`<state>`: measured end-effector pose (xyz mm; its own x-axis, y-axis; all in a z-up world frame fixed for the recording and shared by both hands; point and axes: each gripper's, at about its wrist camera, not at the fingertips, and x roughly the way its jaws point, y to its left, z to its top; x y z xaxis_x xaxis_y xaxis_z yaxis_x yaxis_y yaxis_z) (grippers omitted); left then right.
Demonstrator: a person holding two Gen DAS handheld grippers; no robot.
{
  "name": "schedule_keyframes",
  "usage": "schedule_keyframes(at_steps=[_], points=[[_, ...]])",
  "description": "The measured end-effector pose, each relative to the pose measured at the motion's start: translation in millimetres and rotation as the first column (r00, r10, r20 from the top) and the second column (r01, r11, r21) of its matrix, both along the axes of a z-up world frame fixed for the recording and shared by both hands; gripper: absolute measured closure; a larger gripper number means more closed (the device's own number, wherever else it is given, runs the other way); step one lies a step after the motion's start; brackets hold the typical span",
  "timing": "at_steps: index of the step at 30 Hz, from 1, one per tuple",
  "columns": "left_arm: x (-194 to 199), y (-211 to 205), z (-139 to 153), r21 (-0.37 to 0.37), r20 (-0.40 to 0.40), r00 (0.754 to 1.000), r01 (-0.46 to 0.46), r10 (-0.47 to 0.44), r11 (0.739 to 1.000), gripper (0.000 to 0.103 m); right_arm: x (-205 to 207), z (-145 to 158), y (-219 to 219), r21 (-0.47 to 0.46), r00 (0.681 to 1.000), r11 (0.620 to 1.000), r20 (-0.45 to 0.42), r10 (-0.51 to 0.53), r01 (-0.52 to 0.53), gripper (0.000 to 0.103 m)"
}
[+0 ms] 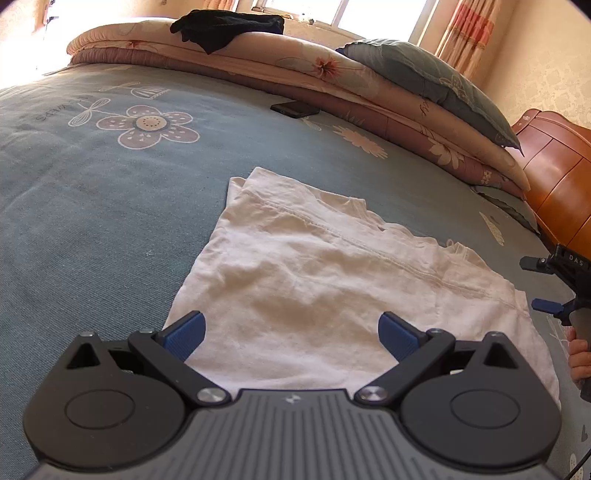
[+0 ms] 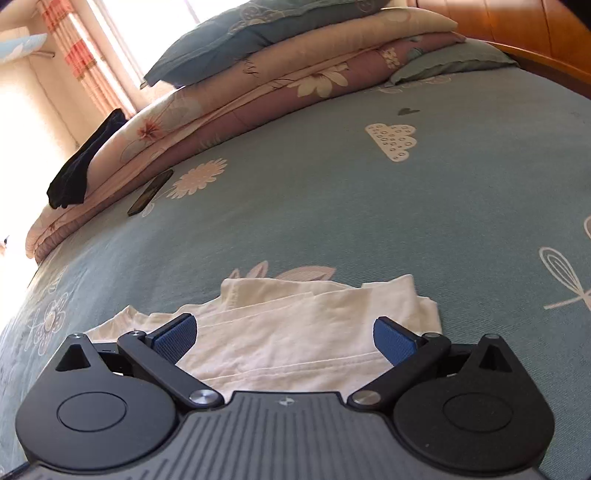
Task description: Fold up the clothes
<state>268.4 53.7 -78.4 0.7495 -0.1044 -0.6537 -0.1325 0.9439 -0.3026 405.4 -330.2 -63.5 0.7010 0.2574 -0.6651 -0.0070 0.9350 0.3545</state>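
1. Left gripper hovering low over the near part of the white garment, blue pads spread wide, nothing between them.
2. Right gripper likewise spread wide and empty, blue fingertips flanking the garment's folded layers straight ahead of it.
3. In the left wrist view, right gripper poking in at the far right edge, a hand wrapped round its handle, clear of the cloth's right border.
4. White garment lying flat on the blue-green bedsheet, partly folded, a long seam running diagonally ahead of the left pads, sleeves and collar bunched toward the far right side.
5. From the right gripper, garment's far edge just beyond the fingertips, bare floral sheet stretching away past it.
6. Farther ahead of both grippers: stacked floral quilts along the far side of the bed, grey-blue pillow resting on top.
7. Black clothing draped over the quilt stack, well apart from the grippers.
8. Dark phone lying on the sheet, touching the foot of the quilts.
9. Wooden headboard off to the left gripper's far right; curtains and a bright window behind.
10. Nothing lying between either gripper and the garment.
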Motion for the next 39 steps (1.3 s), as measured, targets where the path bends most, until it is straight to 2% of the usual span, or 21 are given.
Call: schedule_keyframes(at_steps=[2,5,6,8,11,15,18,20,24,27,30,33,35,37,39], points=[[0.0,0.7,0.6,0.010,-0.002,1.000,-0.005,0.005,1.000,0.004,4.0,2.3,39.3,-0.120,0.996,0.989,-0.017,0.089,-0.090,0.000],[-0.8,1.4,3.5,0.043,0.005,1.000,-0.012,0.012,0.999,0.004,12.9,-2.1,96.5,-0.349,0.982,0.919,-0.027,0.188,-0.185,0.000],[-1.1,1.5,4.9,0.058,0.010,1.000,-0.015,0.014,0.998,0.004,18.1,-6.8,108.7,-0.377,0.976,0.901,-0.046,0.213,-0.215,0.000],[-1.6,2.7,7.3,0.078,0.018,1.000,-0.017,0.016,0.997,0.004,31.8,-17.7,122.5,-0.373,0.967,0.892,-0.090,0.239,-0.255,0.000],[-0.3,6.9,8.1,0.066,0.016,1.000,-0.017,0.016,0.998,0.004,51.1,-33.8,133.5,-0.421,0.974,0.879,-0.099,0.203,-0.225,0.000],[0.7,11.4,8.8,0.049,0.014,1.000,-0.019,0.018,0.999,0.004,73.0,-33.0,127.3,-0.388,0.989,0.910,-0.081,0.124,-0.146,0.000],[-0.5,14.8,11.1,0.038,0.021,1.000,-0.022,0.021,0.999,0.004,67.7,-20.3,121.5,-0.340,0.991,0.931,-0.058,0.120,-0.132,0.000],[-1.4,17.0,12.3,0.029,0.025,0.999,-0.033,0.033,0.999,0.004,58.8,-12.6,116.7,-0.294,0.988,0.944,-0.068,0.136,-0.150,0.000],[-2.7,20.1,14.3,0.038,0.023,0.997,-0.073,0.072,0.997,0.004,47.6,-10.7,120.6,-0.172,0.965,0.956,-0.155,0.213,-0.238,0.000],[-3.4,21.4,16.0,0.064,0.027,0.995,-0.101,0.099,0.993,0.004,41.5,-14.4,143.7,-0.140,0.938,0.938,-0.193,0.289,-0.318,0.000],[-3.6,25.0,17.2,0.075,0.030,0.992,-0.125,0.123,0.989,0.004,41.6,-20.9,174.9,-0.191,0.928,0.915,-0.190,0.320,-0.354,0.000],[-3.1,30.0,18.6,0.074,0.025,0.991,-0.136,0.135,0.988,0.004,51.5,-31.2,202.0,-0.310,0.938,0.887,-0.173,0.301,-0.342,0.000],[-3.1,33.5,19.9,0.072,0.023,0.990,-0.141,0.140,0.987,0.004,58.1,-33.4,212.3,-0.353,0.940,0.872,-0.147,0.307,-0.340,0.000],[-4.2,37.6,22.4,0.068,0.026,0.989,-0.146,0.145,0.987,0.004,64.9,-27.5,215.8,-0.346,0.950,0.885,-0.134,0.282,-0.311,0.000],[-6.0,42.6,24.9,0.066,0.033,0.987,-0.157,0.156,0.985,0.004,65.5,-16.3,215.5,-0.300,0.957,0.909,-0.111,0.269,-0.290,0.000]])
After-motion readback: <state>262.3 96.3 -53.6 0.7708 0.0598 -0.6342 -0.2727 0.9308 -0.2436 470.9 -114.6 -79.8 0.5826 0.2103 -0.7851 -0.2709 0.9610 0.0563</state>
